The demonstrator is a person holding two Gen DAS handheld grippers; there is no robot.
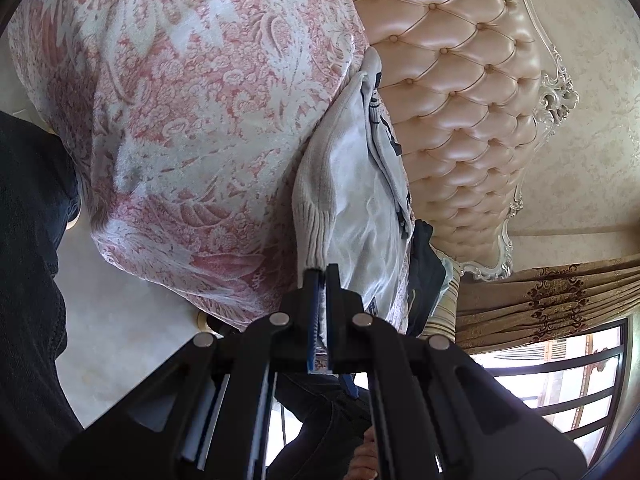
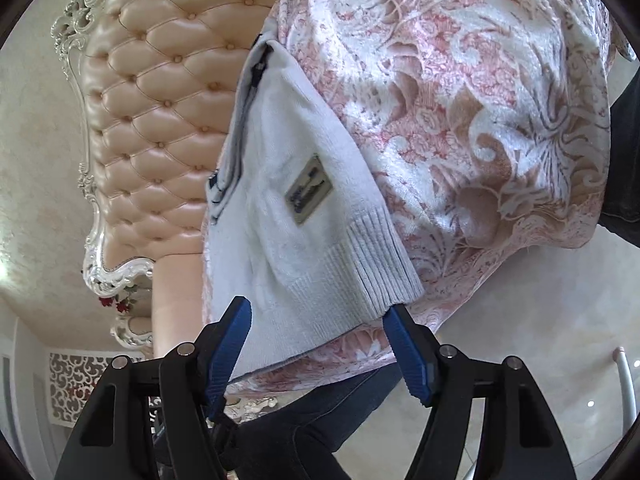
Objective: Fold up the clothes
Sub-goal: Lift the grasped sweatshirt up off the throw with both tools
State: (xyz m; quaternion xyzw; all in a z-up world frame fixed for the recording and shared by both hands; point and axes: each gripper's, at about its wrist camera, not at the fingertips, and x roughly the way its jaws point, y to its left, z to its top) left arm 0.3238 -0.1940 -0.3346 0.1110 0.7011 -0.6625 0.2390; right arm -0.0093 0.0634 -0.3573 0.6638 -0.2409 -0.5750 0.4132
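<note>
Knitwear first: the white sweater [image 2: 304, 208] lies on the bed's pink floral bedspread [image 2: 460, 112], close to the tufted headboard [image 2: 160, 100], with its ribbed hem [image 2: 360, 272] towards you and a small sewn patch [image 2: 309, 189] on top. Your left claw [image 1: 322, 276] has its blue pads pressed together at the sweater's ribbed edge [image 1: 310, 216], though whether cloth sits between them you cannot tell. Your right claw [image 2: 318, 316] is spread wide, holding nothing, its fingers [image 2: 406, 350] either side of the hem.
</note>
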